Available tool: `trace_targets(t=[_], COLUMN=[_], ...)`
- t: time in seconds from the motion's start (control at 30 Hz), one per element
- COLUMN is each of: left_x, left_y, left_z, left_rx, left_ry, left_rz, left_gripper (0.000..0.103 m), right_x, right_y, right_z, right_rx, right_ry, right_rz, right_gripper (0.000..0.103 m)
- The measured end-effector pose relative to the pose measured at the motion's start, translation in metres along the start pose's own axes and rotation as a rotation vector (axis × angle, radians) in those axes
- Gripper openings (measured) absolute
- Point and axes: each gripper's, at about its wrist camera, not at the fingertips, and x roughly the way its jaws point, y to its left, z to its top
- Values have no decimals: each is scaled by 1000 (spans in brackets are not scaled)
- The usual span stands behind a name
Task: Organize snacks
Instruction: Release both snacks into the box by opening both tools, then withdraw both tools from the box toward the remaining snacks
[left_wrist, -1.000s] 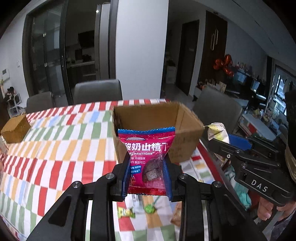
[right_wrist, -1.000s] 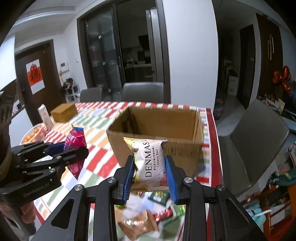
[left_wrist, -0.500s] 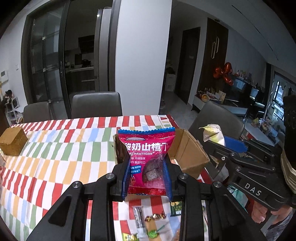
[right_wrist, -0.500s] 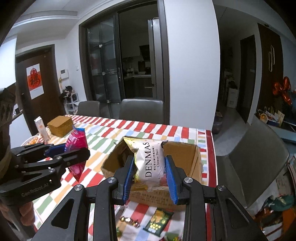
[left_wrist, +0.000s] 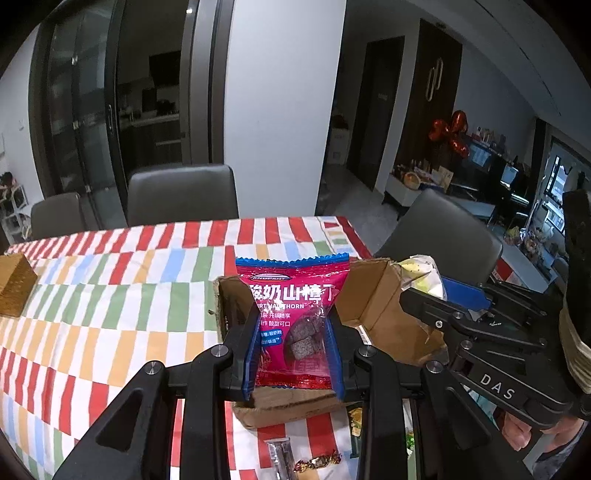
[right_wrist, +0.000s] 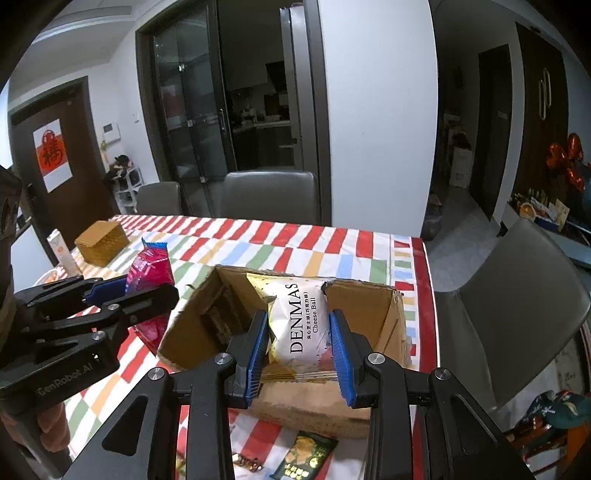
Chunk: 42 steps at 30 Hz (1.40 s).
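Observation:
My left gripper (left_wrist: 291, 347) is shut on a pink hawthorn snack packet (left_wrist: 293, 317) and holds it over the near side of the open cardboard box (left_wrist: 373, 314). My right gripper (right_wrist: 298, 343) is shut on a white DENMAS cheese ball packet (right_wrist: 301, 325) above the same box (right_wrist: 388, 317). In the right wrist view the left gripper (right_wrist: 110, 295) with the pink packet (right_wrist: 149, 266) is at the box's left. In the left wrist view the right gripper (left_wrist: 439, 299) holds the white packet (left_wrist: 421, 275) at the box's right.
The table has a striped cloth (left_wrist: 110, 288). Loose wrapped candies (left_wrist: 317, 461) and a green packet (right_wrist: 306, 454) lie in front of the box. A woven brown box (right_wrist: 101, 242) stands far left. Grey chairs (right_wrist: 269, 195) surround the table.
Both grippers have risen and tilted down over the box, so its open inside now shows below the packets. Both packets stay clamped.

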Motion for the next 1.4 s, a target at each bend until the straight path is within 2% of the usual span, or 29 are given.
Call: trace_targets(t=[0.17,0.2,0.23,0.3,0.47,0.63,0.87,1.07,1.27,1.4], left_x=[21,24,25,23,4,-23,-57,-78,-83,-82], left_y=[5,7,7,9,0,-9,-19,-28,-29,-28], left_z=[5,5,5,3,-8,-25,-51,-78,-96,-116], left_rx=[-22,-29,-38,-48,14,65,65,71,47,34], left_ry=[41,51,57,42,21,-15,-15,-29,-3,27], left_rz=[-4,0,1,20,78,96,78,104,79,77], left_gripper=[33,42,55,62,62,64,64,65,65,65], right_x=[15,16,18,18,3,-23,-50,-68,-79,-84], right_y=[-5,-6,-7,-8,-7,-4,1,7,9,11], right_z=[3,3,2,1,-6,-20,-43,-67,-84,-96], right_rx=[6,7,9,16,13,10,-5,-24,1,0], right_ry=[23,24,28,34,4,-38,-58,-52,-46,-48], right_rz=[-12,-13,-15,-29,-53,-53,-55,-60,-45,-67], right_gripper=[34,35,39,46,47,47,47,47,47,47])
